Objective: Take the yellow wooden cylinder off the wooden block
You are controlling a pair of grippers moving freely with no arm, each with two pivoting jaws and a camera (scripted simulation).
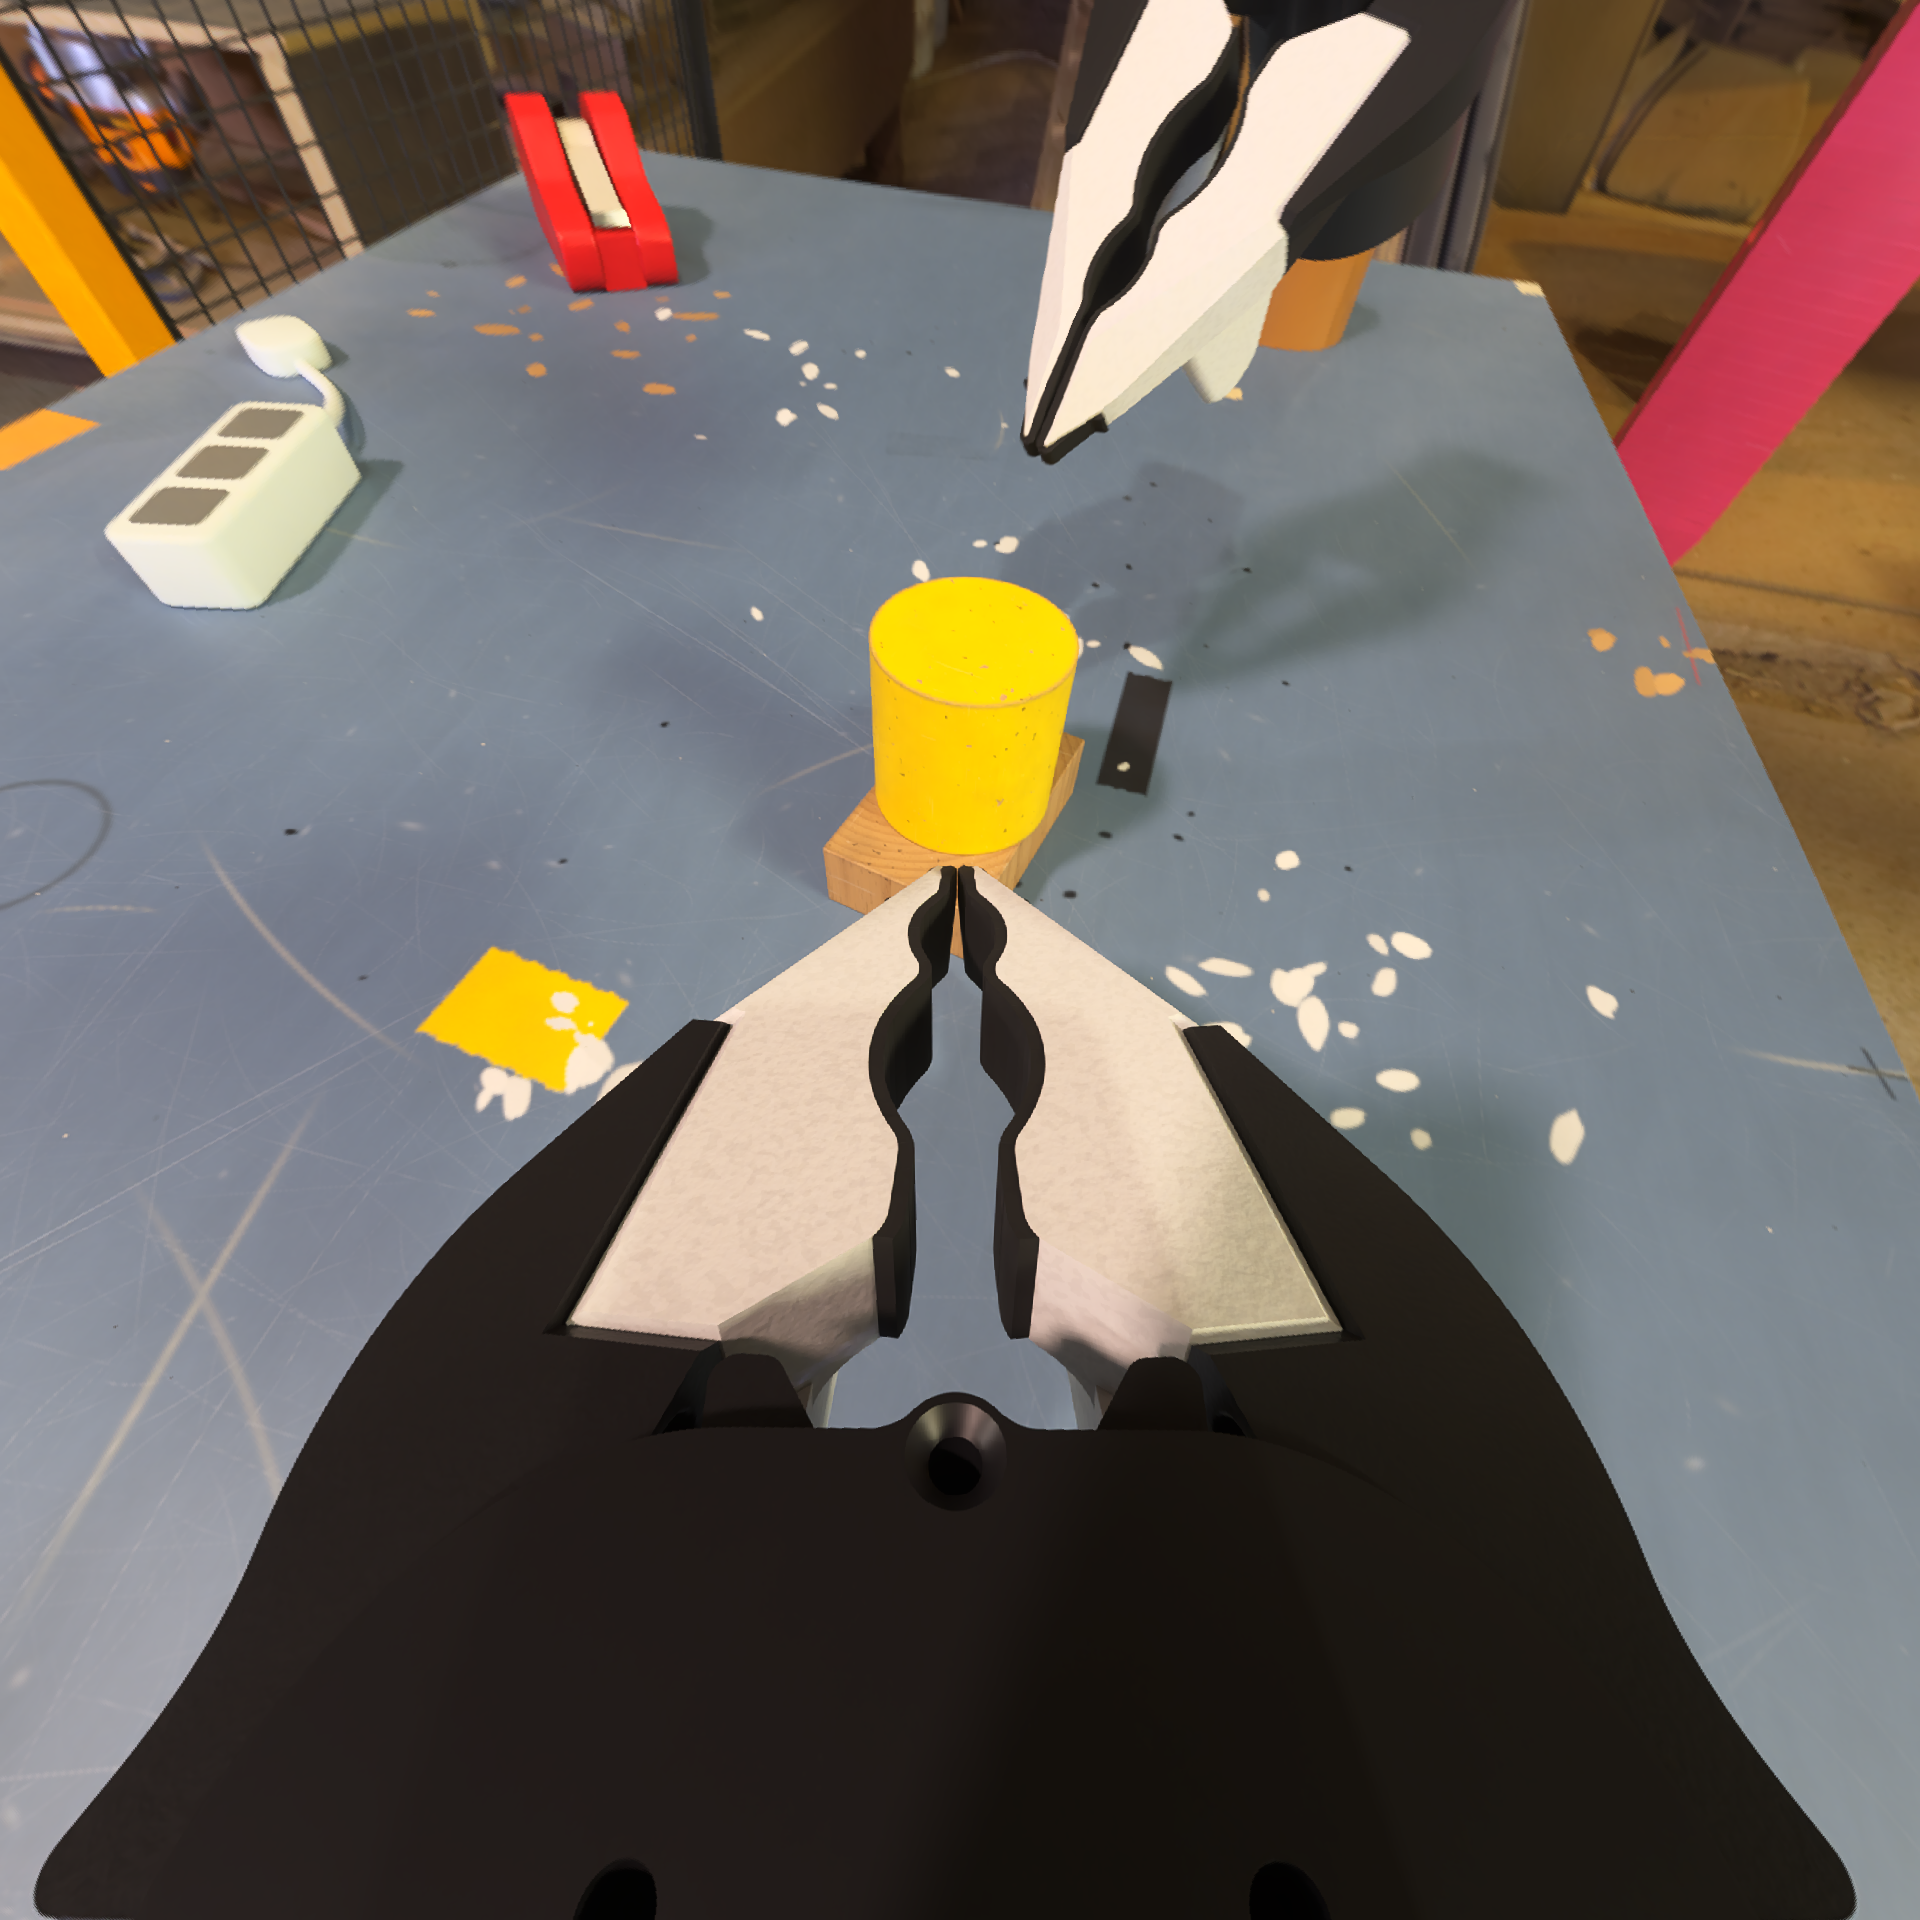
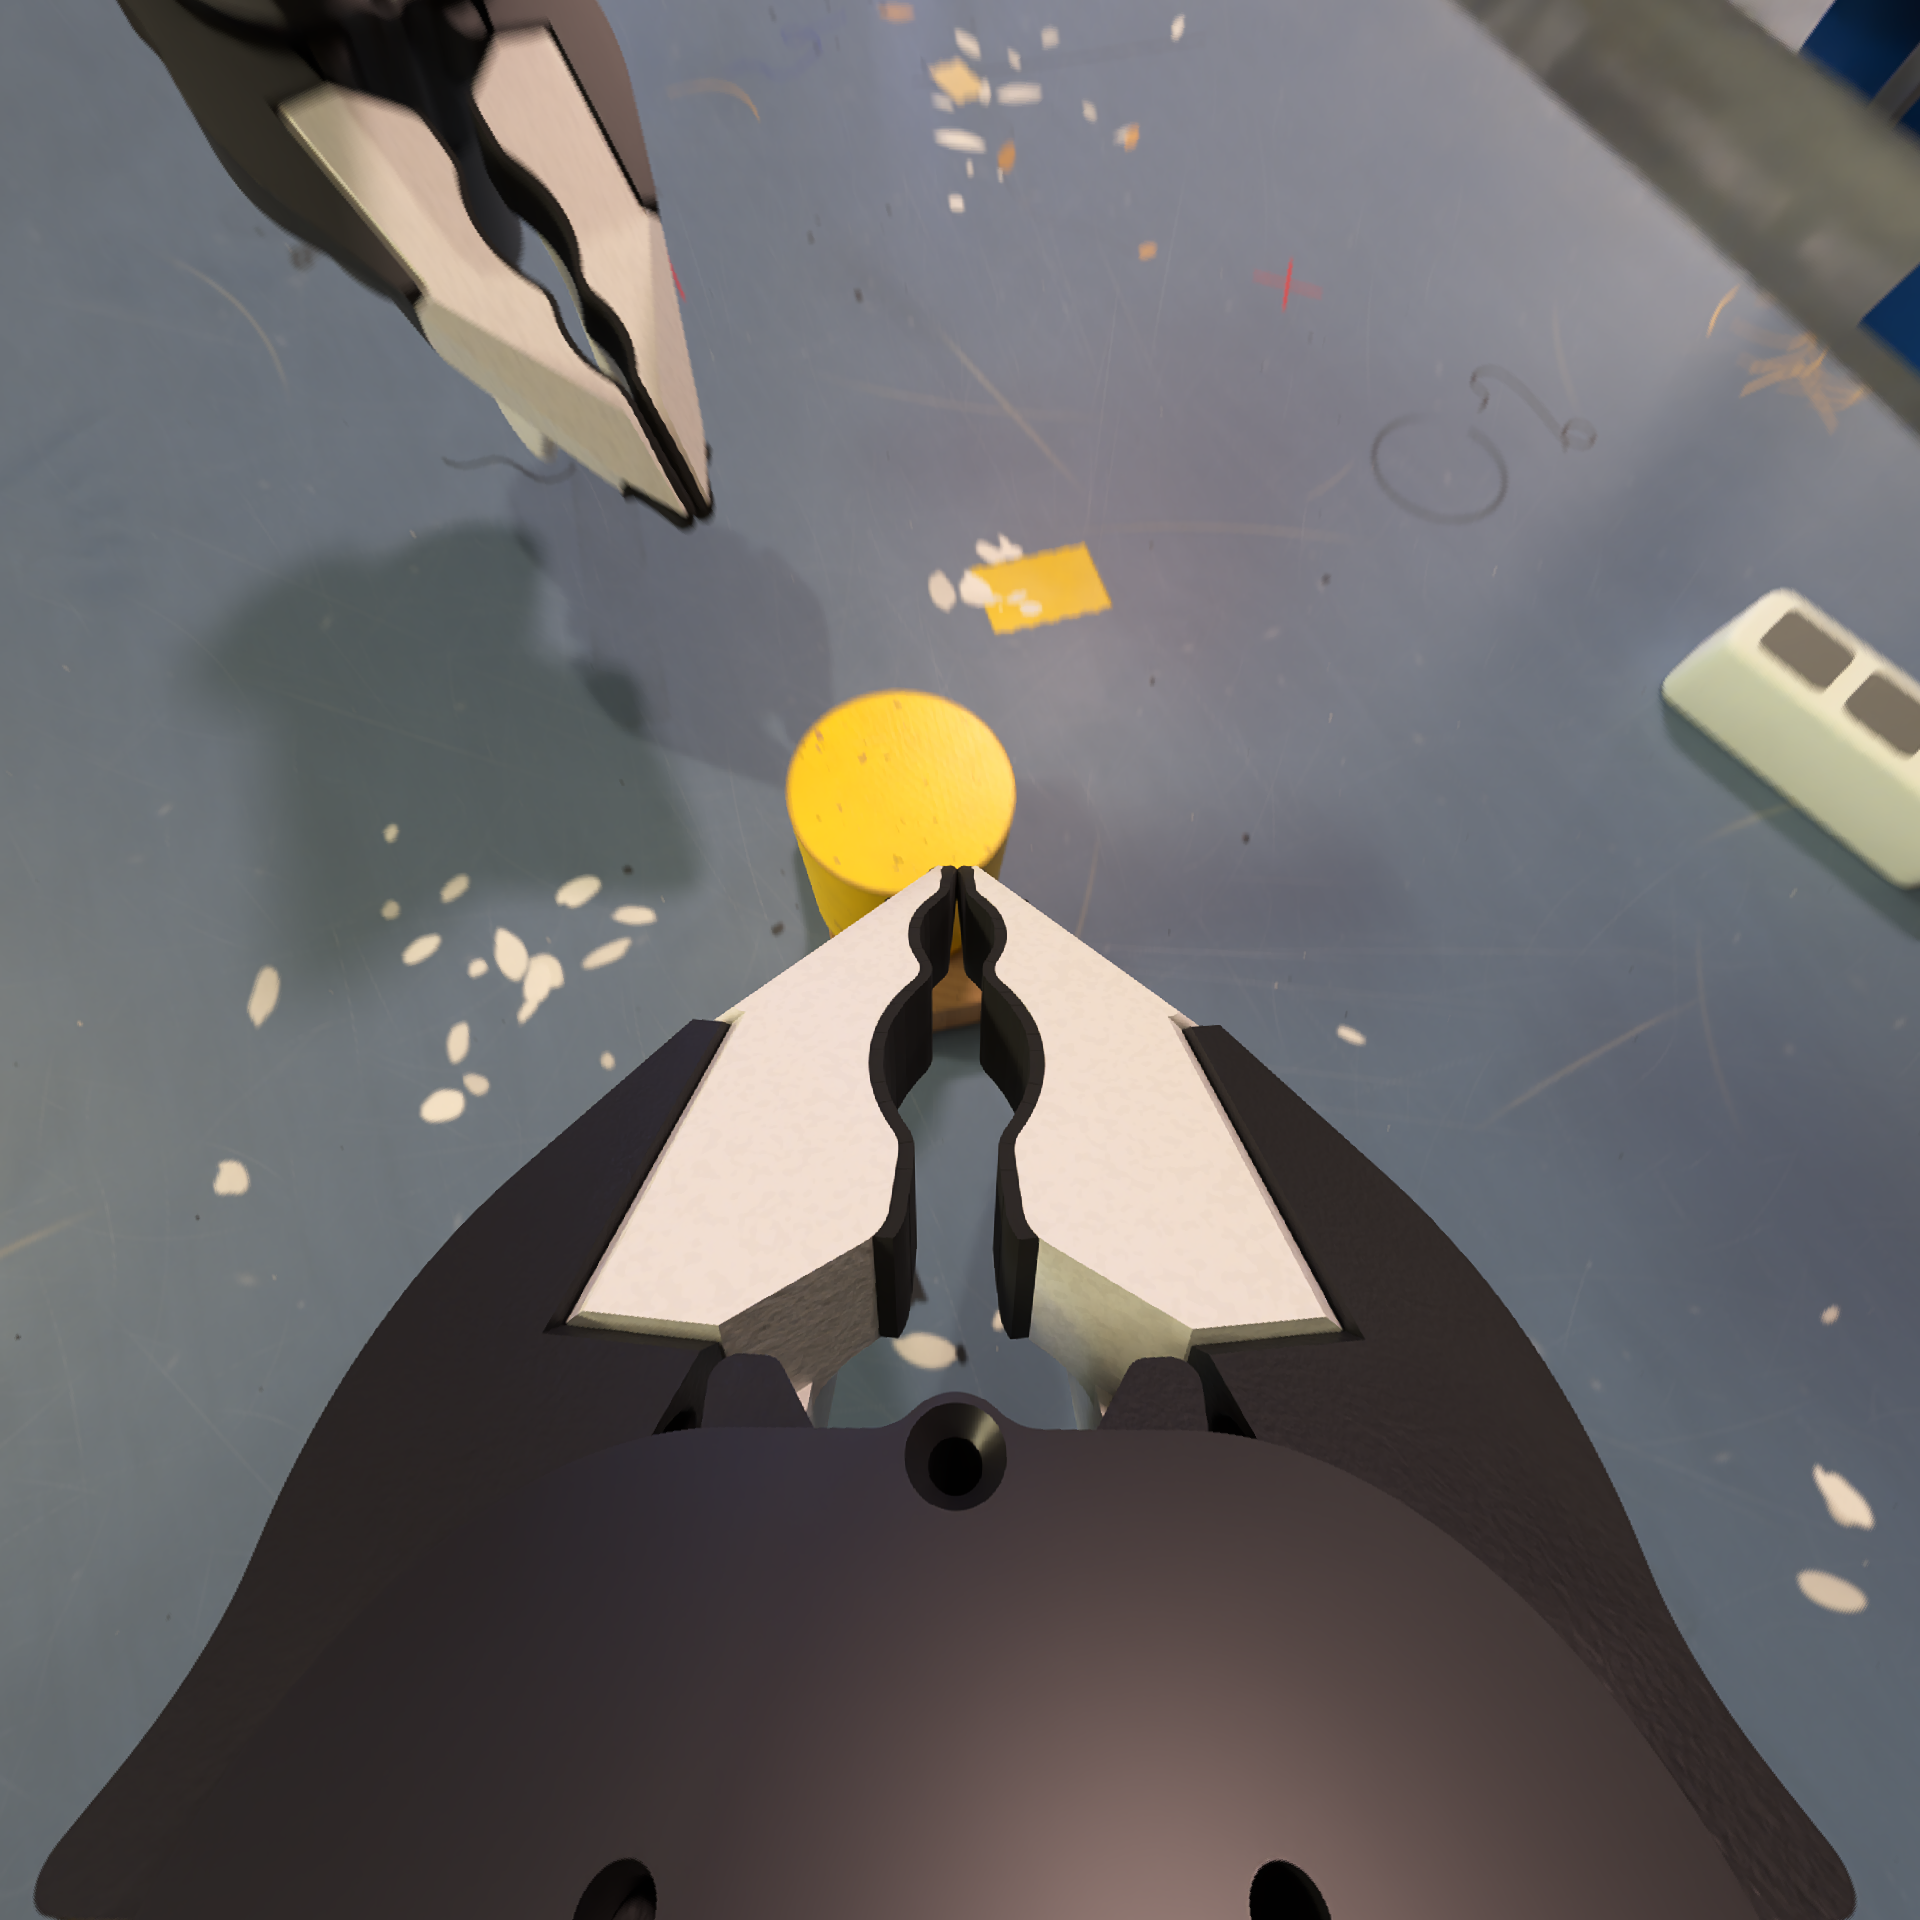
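Observation:
A yellow wooden cylinder [image 1: 971, 712] stands upright on a small light wooden block [image 1: 883, 854] on the blue-grey table. My left gripper [image 1: 957, 875] is shut and empty, its tips just in front of the block. My right gripper [image 1: 1055, 447] hangs beyond the cylinder in the left wrist view, shut and empty. In the right wrist view my right gripper [image 2: 957, 875] is shut, with its tips over the near edge of the cylinder [image 2: 899, 795]. Only a sliver of the block [image 2: 956, 1003] shows between the fingers. The left gripper [image 2: 691, 509] shows at upper left.
A white power strip [image 1: 234, 504] lies at the left, also in the right wrist view [image 2: 1818, 727]. A red clamp-like object [image 1: 592, 192] and an orange cylinder [image 1: 1311, 301] stand at the far edge. A yellow tape patch [image 1: 520, 1013] and a black strip [image 1: 1135, 732] lie flat. A pink beam [image 1: 1766, 312] stands right.

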